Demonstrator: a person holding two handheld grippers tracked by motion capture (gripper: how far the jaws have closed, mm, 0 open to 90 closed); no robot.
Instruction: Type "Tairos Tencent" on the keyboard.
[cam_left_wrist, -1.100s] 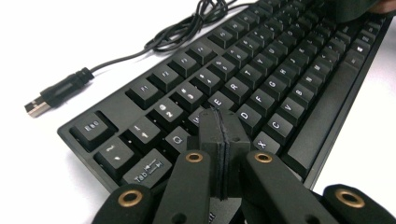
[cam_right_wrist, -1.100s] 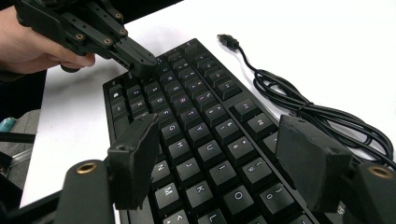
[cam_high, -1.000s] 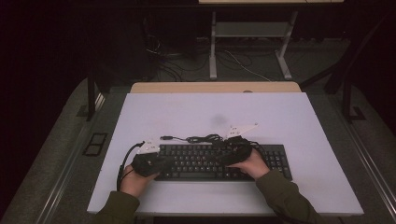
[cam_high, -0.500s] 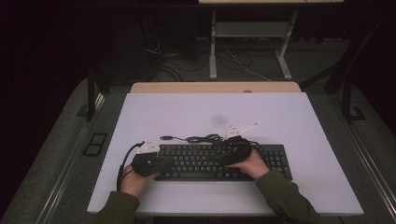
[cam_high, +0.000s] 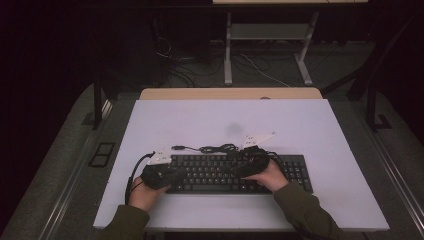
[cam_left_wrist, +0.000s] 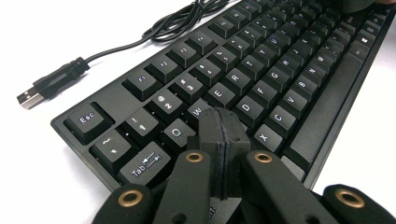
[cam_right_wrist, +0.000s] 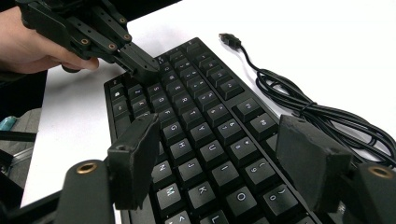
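The left gripper (cam_left_wrist: 219, 135) has its fingers (cam_left_wrist: 209, 133) clenched tight against each other with nothing between them, their joined tips resting down among the keys near W and S at the left end of the black keyboard (cam_left_wrist: 261, 70). From the other side you can see that same gripper (cam_right_wrist: 140, 65) coming in from a hand (cam_right_wrist: 32, 42) and pointing its closed tip onto the keys at the keyboard's far corner.

The right gripper (cam_right_wrist: 229, 149) hangs over the middle keys with its fingers (cam_right_wrist: 135, 158) released and standing well apart, one to either side of the rows around H, J and K, gripping nothing.

From above, the keyboard (cam_high: 220, 172) lies flat along the near part of the white desk (cam_high: 300, 130), with the left gripper (cam_high: 160, 172) at its left end and the right gripper (cam_high: 250, 162) over its right-centre part. The keyboard's cable (cam_high: 217, 148) lies bunched in loops on the desk just behind it, and its USB plug (cam_left_wrist: 46, 88) lies loose on the desk beside the Esc corner, plugged into nothing.
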